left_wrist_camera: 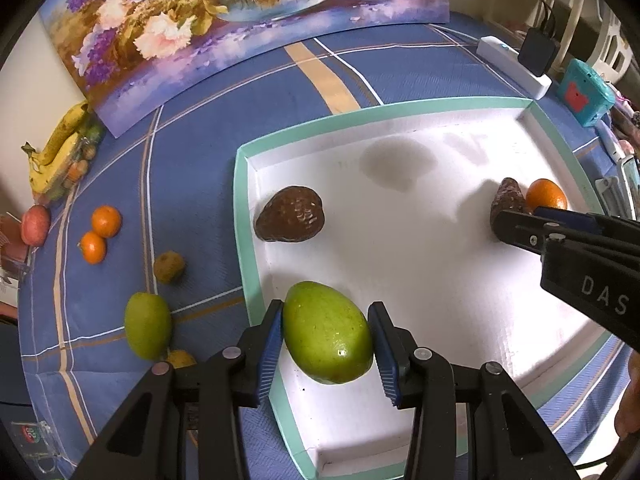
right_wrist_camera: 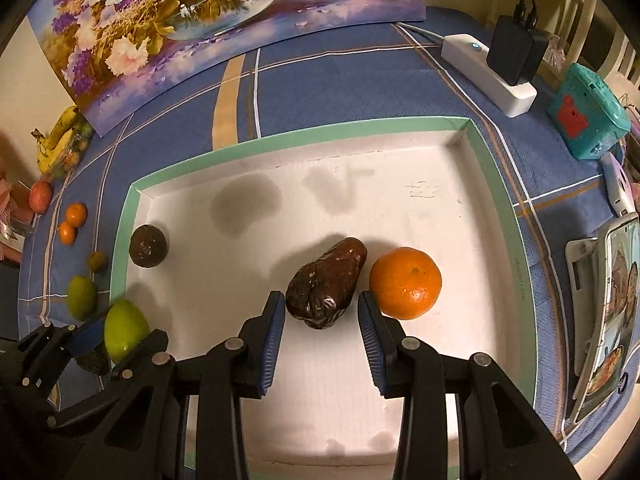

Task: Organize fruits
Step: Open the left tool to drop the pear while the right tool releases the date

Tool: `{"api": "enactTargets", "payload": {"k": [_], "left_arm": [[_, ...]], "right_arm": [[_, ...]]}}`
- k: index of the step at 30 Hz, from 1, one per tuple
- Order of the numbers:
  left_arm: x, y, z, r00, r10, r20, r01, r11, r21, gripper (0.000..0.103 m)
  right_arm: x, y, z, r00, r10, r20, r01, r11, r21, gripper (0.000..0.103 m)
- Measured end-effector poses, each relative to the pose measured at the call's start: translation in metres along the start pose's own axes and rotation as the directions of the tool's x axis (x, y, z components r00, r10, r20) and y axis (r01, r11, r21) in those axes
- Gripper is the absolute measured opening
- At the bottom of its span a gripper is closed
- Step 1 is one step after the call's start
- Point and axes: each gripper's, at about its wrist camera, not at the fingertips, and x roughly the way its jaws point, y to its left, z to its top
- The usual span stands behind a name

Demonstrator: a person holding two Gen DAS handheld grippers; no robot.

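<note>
**Two fruits going into the tray, several left outside**

The left tool (left_wrist_camera: pixel 326 340) is clamped on a green mango (left_wrist_camera: pixel 326 338), low over the white tray (left_wrist_camera: pixel 400 116) near its 7 o'clock corner. The right tool (right_wrist_camera: pixel 322 328) brackets a dark avocado (right_wrist_camera: pixel 326 284); whether its pads press, I cannot tell. An orange (right_wrist_camera: pixel 405 282) lies at the avocado's 3 o'clock, another dark avocado (left_wrist_camera: pixel 290 220) at the tray's 9 o'clock. Out on the counter (left_wrist_camera: pixel 200 160): a second mango (left_wrist_camera: pixel 147 325), two small oranges (left_wrist_camera: pixel 106 221), bananas (left_wrist_camera: pixel 56 152). Roughly halfway, by my reckoning.
</note>
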Motion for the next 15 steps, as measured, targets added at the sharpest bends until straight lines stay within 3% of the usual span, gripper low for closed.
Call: {"api": "enactTargets", "payload": {"k": [15], "left_arm": [[0.0001,0.0045,0.0010,1.000,-0.027,-0.008,0.027,1.000,-0.006,0.046]], "right_arm": [[-0.0061,-0.0006,0.0009,1.000,-0.003,0.014,0.003,1.000,-0.004,0.039]]}}
